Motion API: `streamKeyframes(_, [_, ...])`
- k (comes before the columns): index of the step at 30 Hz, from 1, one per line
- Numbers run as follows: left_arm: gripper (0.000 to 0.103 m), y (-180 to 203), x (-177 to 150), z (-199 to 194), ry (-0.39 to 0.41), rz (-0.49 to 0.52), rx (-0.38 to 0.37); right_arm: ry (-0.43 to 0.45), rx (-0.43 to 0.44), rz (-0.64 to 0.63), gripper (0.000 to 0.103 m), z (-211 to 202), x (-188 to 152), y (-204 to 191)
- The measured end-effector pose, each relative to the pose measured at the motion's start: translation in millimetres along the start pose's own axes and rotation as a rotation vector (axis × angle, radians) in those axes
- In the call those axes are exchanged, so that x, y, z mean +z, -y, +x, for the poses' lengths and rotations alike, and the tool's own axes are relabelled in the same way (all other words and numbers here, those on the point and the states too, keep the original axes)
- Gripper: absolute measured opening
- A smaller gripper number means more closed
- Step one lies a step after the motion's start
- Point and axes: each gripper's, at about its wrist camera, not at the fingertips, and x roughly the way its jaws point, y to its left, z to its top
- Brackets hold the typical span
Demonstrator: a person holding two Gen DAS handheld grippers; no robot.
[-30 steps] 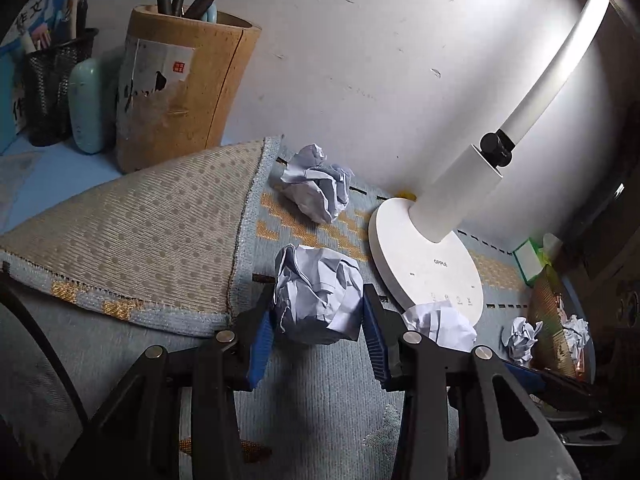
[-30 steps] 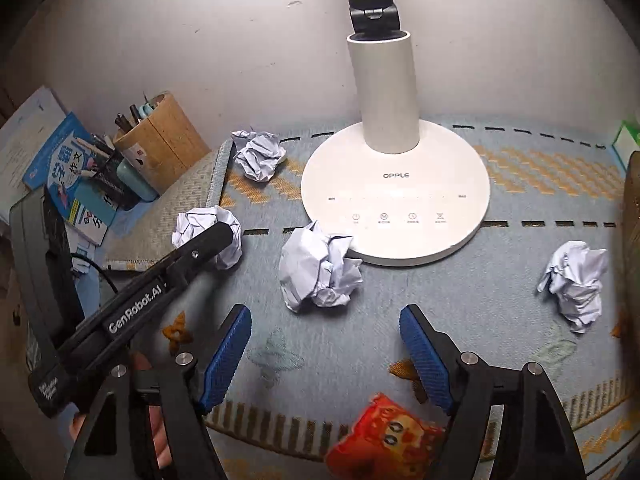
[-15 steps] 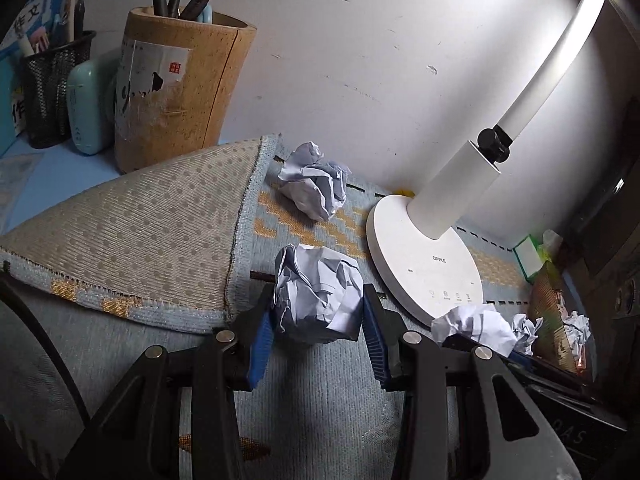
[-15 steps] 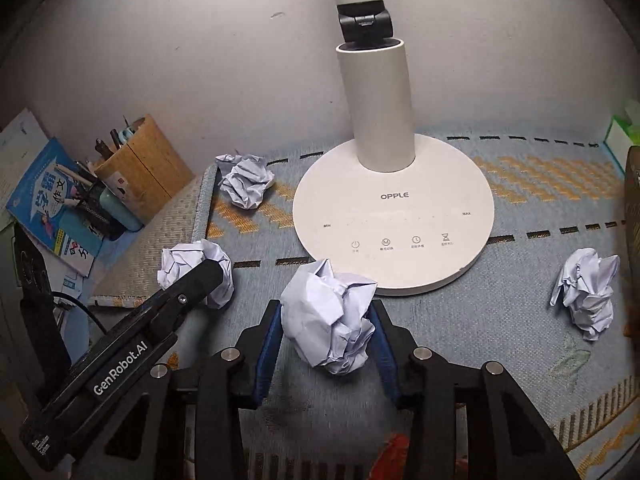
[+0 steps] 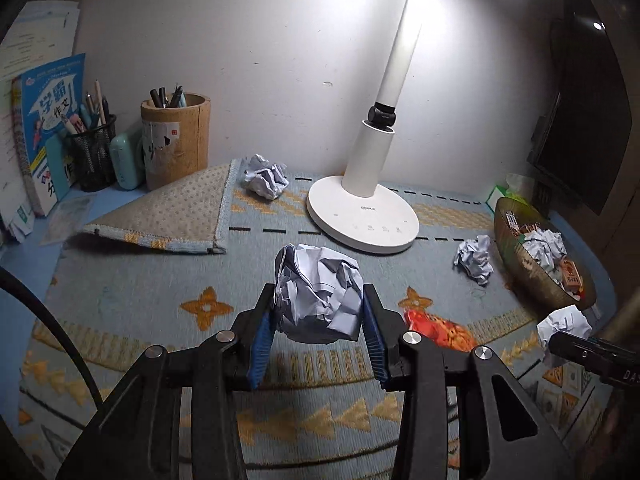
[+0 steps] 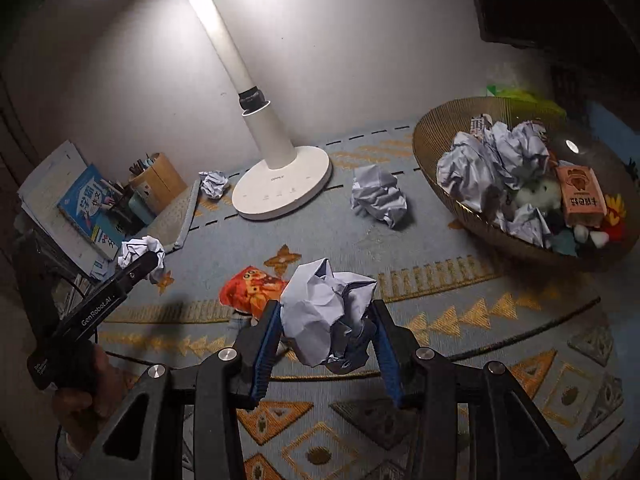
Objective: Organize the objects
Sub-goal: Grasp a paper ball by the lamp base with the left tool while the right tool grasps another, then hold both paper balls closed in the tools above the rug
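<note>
On my left wrist view, my left gripper (image 5: pixel 318 318) is clamped on a crumpled paper ball (image 5: pixel 318 294), held above the patterned mat (image 5: pixel 132 304). Another loose ball (image 5: pixel 474 258) lies beside the basket (image 5: pixel 520 256) at the mat's right edge.

On my right wrist view, my right gripper (image 6: pixel 326 338) pinches its own paper wad (image 6: pixel 326 316) above the mat's middle, near an orange snack packet (image 6: pixel 250 288).

A blue patterned mat (image 5: pixel 132 304) covers the surface — on it rest a white lamp base (image 5: pixel 362 216), two crumpled paper balls (image 5: pixel 266 176) (image 6: pixel 378 196), an orange packet (image 6: pixel 250 286) and a brown basket (image 6: pixel 440 176).
</note>
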Motion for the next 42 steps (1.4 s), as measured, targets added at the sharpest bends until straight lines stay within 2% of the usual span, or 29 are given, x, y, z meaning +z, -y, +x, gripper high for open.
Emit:
streamKeyframes(3, [0.037,3.0,-26.0,-14.5,-0.007,-0.004,0.035,-0.045,-0.007,-0.006,0.044,5.4,-25.4,9.5])
streamKeyframes(6, [0.037,0.3,-45.5,-17.6,-0.037,-0.024,0.051,-0.054,-0.057,-0.084,0.044,15.3,-41.0,1.5])
streamKeyframes(9, [0.037,-4.3,-61.7,-21.2,-0.028,-0.048,0.070,-0.070,-0.043,-0.116,0.044,24.5,-52.1,-0.7])
streamKeyframes(12, [0.038,-6.6,-62.1,-29.6,0.009,-0.067,0.082,-0.064,-0.033,-0.113,0.045,29.4,-58.2,0.4])
streamKeyframes(16, [0.038,-19.4,-61.4,-19.6,-0.045,-0.131,0.052,-0.067,0.005,-0.091,0.048,30.3,-56.6,5.9])
streamKeyframes(18, [0.038,-27.1,-62.5,-19.5,-0.039,-0.181,0.015,-0.063,0.030,-0.072,0.049,29.7,-56.6,9.8])
streamKeyframes(22, [0.038,-34.6,-65.1,-23.4,-0.018,-0.226,-0.039,-0.053,-0.016,-0.117,0.052,29.6,-61.5,-2.0])
streamKeyframes(27, [0.038,-29.5,-64.6,-20.4,-0.023,-0.208,-0.034,-0.034,-0.105,-0.172,0.052,29.5,-67.3,-13.1])
streamKeyframes(32, [0.038,-32.4,-64.2,-21.0,-0.017,-0.223,-0.026,-0.031,-0.074,-0.125,0.055,26.9,-66.5,-2.5])
streamKeyframes(34, [0.038,-38.0,-63.7,-20.1,-0.020,-0.251,-0.028,-0.037,-0.076,-0.146,0.065,28.5,-66.9,-6.5])
streamKeyframes(36, [0.038,-44.6,-63.7,-18.5,-0.026,-0.289,-0.031,-0.049,-0.096,-0.183,0.070,31.7,-68.0,-13.4])
streamKeyframes(39, [0.038,-50.4,-64.1,-16.9,-0.031,-0.328,-0.021,-0.048,-0.106,-0.197,0.071,31.9,-69.0,-16.0])
streamKeyframes(42, [0.038,-46.0,-64.1,-17.7,-0.022,-0.310,0.016,-0.038,-0.094,-0.157,0.071,29.8,-67.6,-9.9])
